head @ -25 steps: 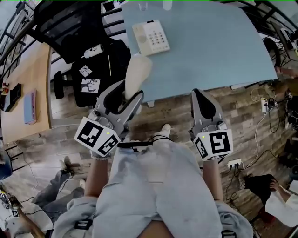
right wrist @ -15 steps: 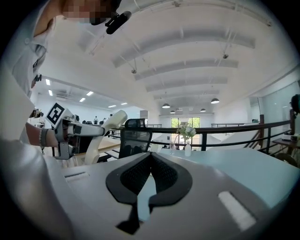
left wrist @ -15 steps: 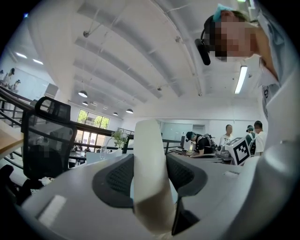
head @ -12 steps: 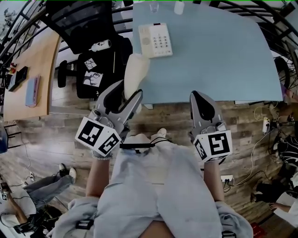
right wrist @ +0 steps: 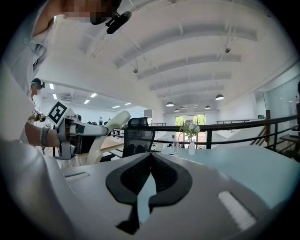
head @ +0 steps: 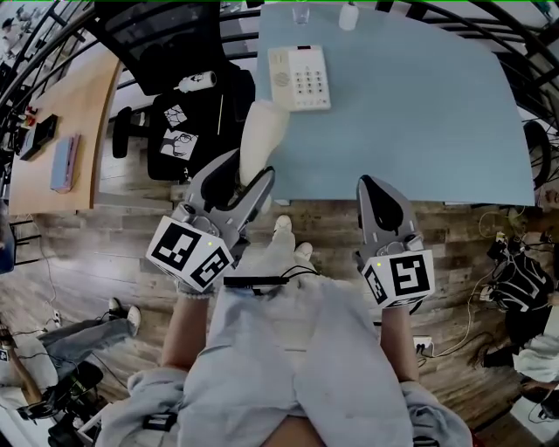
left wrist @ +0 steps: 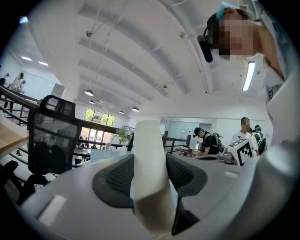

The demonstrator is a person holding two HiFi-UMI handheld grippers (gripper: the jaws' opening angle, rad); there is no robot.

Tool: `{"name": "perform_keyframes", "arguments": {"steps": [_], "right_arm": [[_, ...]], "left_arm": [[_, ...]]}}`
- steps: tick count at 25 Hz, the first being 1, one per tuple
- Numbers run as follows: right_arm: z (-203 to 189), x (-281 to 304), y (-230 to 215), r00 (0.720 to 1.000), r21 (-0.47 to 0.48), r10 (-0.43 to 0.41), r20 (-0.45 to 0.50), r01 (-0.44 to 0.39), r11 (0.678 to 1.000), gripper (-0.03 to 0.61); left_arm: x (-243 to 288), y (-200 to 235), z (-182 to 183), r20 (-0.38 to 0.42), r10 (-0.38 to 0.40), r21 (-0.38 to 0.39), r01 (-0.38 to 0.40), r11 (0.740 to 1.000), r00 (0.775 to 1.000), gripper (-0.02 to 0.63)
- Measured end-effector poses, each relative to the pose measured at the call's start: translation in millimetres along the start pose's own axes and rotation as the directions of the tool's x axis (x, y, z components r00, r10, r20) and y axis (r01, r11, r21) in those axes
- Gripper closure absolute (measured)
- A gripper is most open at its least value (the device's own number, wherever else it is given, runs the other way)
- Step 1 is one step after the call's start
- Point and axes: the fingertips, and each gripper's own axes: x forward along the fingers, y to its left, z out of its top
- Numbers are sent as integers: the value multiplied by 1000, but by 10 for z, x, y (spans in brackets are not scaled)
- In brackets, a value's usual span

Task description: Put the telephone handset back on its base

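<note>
The cream telephone handset (head: 258,138) sticks out forward from my left gripper (head: 236,179), which is shut on it, near the table's left front corner. In the left gripper view the handset (left wrist: 149,173) stands upright between the jaws. The cream telephone base (head: 299,78) with its keypad lies flat on the light blue table (head: 419,113), farther back than the handset. My right gripper (head: 381,194) hovers over the table's front edge, shut with nothing in it. The right gripper view shows the handset (right wrist: 108,129) and left gripper at the left.
A black office chair (head: 166,52) with a white bottle (head: 194,82) and papers stands left of the table. A wooden desk (head: 61,140) lies further left. A glass (head: 300,14) and a small white bottle (head: 349,15) sit at the table's far edge. Bags and cables lie on the floor at the right.
The table and phone base have shifted nearer and to the right in the head view as I step forward. Both grippers keep their pose, the left still shut on the handset.
</note>
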Motion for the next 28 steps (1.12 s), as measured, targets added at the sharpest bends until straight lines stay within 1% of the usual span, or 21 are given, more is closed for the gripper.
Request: {"name": "perform_keyframes", "arguments": {"steps": [11, 20, 28], "right_arm": [[-18, 289, -52, 1000, 0, 2, -15, -2, 1000, 574], [4, 595, -130, 1000, -1, 8, -21, -8, 1000, 574], [7, 798, -240, 999, 5, -6, -43, 7, 1000, 574]], "left_arm": [[206, 252, -64, -18, 18, -32, -19, 999, 1000, 403], [480, 487, -53, -25, 14, -28, -15, 1000, 1000, 403], [758, 723, -67, -49, 31, -56, -34, 998, 998, 403]]}}
